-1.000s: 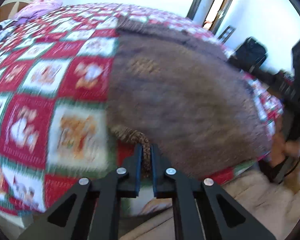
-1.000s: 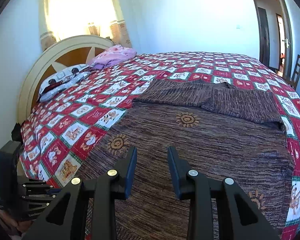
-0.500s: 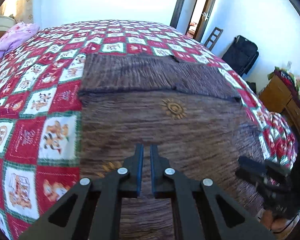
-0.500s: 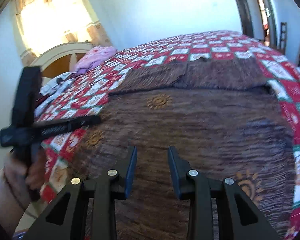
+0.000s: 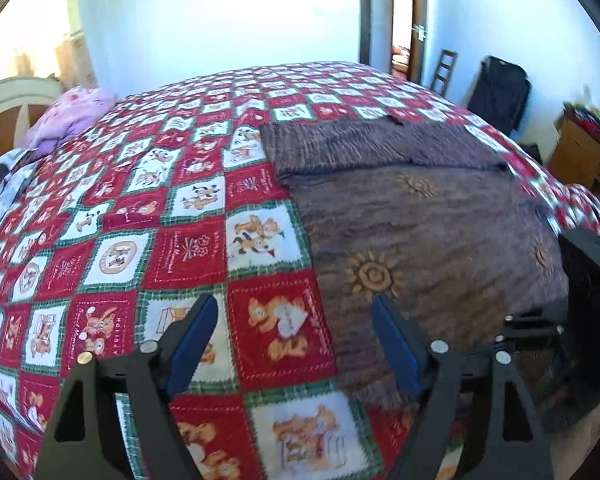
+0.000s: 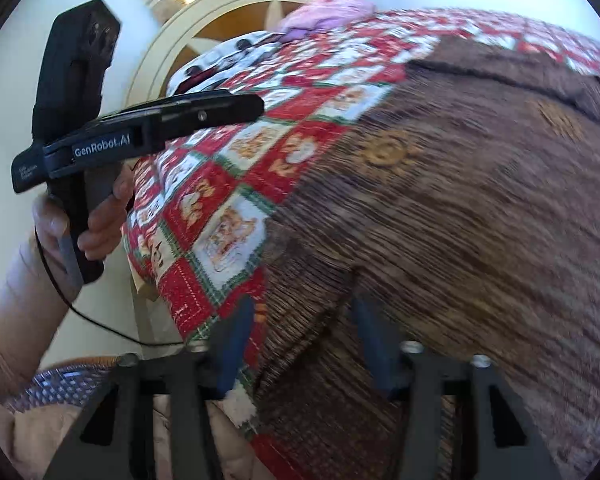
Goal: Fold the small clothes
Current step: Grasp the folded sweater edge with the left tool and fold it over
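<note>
A brown knit garment [image 5: 420, 220] with orange sun motifs lies flat on a bed's patchwork quilt [image 5: 180, 240], its far part folded over [image 5: 360, 144]. My left gripper [image 5: 296, 332] hovers over the garment's left edge and the quilt, jaws opening wide, nothing between them. In the right wrist view a hand [image 6: 100, 216] holds that left gripper [image 6: 252, 106] side-on above the quilt [image 6: 220, 208]. My right gripper [image 6: 306, 336] is low at the garment's [image 6: 460, 200] near left corner. Its jaws are closing with that corner between the fingers, which stand apart from the cloth. Its body [image 5: 580, 320] shows at the right.
A pink cloth [image 5: 72, 116] and a patterned pillow [image 6: 228, 56] lie by the cream headboard [image 6: 220, 12]. Beyond the bed are a doorway [image 5: 404, 20], a wooden chair [image 5: 446, 68], a black suitcase [image 5: 500, 92] and a wooden dresser [image 5: 580, 152]. The bed's near edge is just below both grippers.
My left gripper went from shut to wide open and shifted left and up off the garment. My right gripper dropped and tilted down to the garment's near left corner.
</note>
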`<action>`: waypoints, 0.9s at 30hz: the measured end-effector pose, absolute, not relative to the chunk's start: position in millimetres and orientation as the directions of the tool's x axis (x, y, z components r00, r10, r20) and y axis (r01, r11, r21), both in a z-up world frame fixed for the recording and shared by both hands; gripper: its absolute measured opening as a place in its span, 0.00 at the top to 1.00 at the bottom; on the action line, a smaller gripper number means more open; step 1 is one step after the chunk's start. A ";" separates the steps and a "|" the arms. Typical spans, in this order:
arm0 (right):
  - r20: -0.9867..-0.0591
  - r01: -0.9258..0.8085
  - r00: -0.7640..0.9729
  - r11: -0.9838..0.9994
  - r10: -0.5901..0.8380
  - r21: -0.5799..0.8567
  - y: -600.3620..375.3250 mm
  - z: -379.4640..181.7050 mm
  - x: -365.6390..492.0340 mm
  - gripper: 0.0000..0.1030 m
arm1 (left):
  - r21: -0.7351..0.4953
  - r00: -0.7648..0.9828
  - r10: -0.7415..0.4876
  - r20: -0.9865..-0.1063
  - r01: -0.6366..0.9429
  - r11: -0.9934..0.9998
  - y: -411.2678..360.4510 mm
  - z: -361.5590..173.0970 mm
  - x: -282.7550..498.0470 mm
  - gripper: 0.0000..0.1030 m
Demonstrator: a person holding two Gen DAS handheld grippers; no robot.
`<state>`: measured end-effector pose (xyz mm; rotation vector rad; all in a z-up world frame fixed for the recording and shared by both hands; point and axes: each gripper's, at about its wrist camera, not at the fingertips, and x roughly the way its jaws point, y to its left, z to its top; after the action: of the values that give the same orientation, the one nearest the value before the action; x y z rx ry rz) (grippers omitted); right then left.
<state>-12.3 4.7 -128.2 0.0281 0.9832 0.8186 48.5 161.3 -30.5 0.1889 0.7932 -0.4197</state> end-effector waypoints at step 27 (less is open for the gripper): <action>-0.632 -0.817 0.310 0.539 0.710 0.206 -0.8 -38.0 7.2 0.97 | -0.095 0.131 -0.562 -0.817 0.930 0.356 76.3 -63.3 65.7 0.13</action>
<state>7.2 -0.8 -38.0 -0.1638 0.7432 1.0141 65.7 76.3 -63.3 0.5027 0.8962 -1.1506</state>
